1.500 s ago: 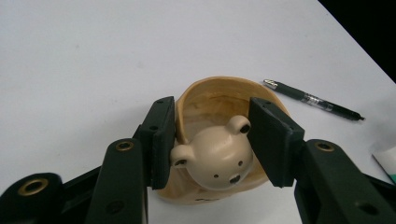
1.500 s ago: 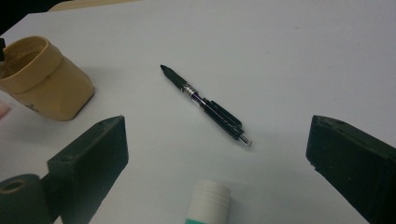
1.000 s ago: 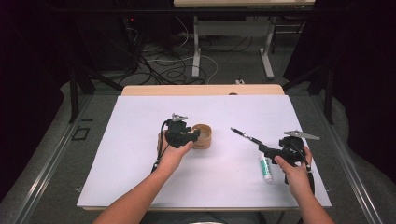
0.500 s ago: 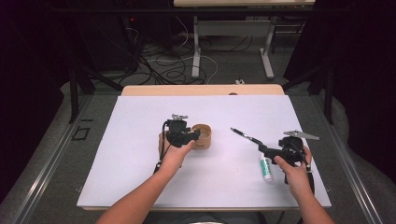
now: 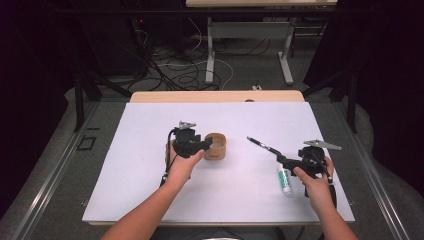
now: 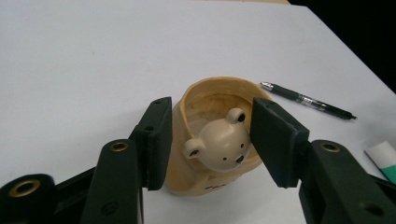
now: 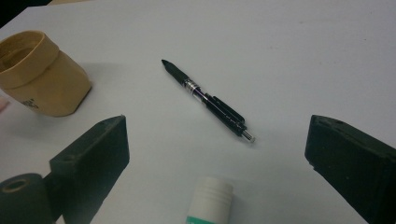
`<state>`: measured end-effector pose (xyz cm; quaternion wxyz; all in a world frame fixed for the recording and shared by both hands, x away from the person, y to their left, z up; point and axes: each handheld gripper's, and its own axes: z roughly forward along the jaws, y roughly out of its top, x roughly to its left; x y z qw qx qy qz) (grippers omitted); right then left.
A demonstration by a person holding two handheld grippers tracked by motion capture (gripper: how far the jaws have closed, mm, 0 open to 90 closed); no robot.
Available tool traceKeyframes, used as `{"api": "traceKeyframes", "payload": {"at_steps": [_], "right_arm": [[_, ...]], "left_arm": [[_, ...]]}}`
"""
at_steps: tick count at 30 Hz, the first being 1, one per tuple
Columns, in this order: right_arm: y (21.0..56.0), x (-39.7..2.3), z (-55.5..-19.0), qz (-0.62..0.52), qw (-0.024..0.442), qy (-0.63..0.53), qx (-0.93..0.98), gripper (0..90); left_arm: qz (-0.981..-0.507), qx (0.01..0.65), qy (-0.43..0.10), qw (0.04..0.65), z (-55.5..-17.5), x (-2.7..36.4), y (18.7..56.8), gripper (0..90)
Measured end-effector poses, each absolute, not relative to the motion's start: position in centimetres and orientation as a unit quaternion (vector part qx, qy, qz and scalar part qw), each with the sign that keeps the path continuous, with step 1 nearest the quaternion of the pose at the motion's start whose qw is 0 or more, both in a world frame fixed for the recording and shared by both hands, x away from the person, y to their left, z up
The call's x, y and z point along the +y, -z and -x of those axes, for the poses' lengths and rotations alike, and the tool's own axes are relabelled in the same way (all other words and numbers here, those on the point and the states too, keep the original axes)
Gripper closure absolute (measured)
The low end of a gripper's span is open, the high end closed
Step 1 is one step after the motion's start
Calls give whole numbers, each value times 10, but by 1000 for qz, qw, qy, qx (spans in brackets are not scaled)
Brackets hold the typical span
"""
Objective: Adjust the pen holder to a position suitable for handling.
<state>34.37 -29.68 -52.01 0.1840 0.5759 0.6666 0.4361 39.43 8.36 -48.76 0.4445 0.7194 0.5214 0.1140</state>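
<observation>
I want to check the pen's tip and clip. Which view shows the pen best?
The right gripper view: the pen lies whole and close on the white table, tip, silver band and clip clear. The left gripper view shows it smaller, off beyond the bear cup. In the high view it is a thin dark line.

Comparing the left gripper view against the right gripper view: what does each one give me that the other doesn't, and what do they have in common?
Left gripper view alone: the bear face on the tan cup's front, and the left gripper with its jaws straddling the cup, which have just been opening, so the pads stand slightly off its sides.

Right gripper view alone: the right gripper with its jaws spread wide over bare white table, and the glue stick's white cap end-on between them.

Shared: the cup, the black pen lying on the table, and the glue stick, cut off at the left gripper view's edge.
</observation>
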Motion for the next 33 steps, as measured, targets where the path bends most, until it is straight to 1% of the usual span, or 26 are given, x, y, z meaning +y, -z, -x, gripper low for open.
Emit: {"api": "traceKeyframes", "payload": {"at_steps": [7, 17, 24, 27, 32, 33], "right_arm": [[520, -295, -343, -578, 183, -434, 666, 61], [519, -295, -344, -574, 189, -432, 669, 62], [518, -293, -343, -576, 187, -431, 669, 62], [517, -294, -343, -571, 190, -431, 672, 62], [516, -291, -345, -566, 189, -433, 676, 62], [517, -290, -345, -563, 190, -431, 679, 62]], "left_arm": [[-714, 517, -117, 458, -387, 106, 480, 450], [-729, 485, -124, 467, -379, 143, 483, 380], [-736, 489, -133, 450, -372, 165, 492, 319], [-740, 491, -146, 436, -366, 170, 494, 298], [-754, 482, -176, 411, -356, 178, 495, 283], [-752, 486, -171, 411, -353, 178, 496, 282]]}}
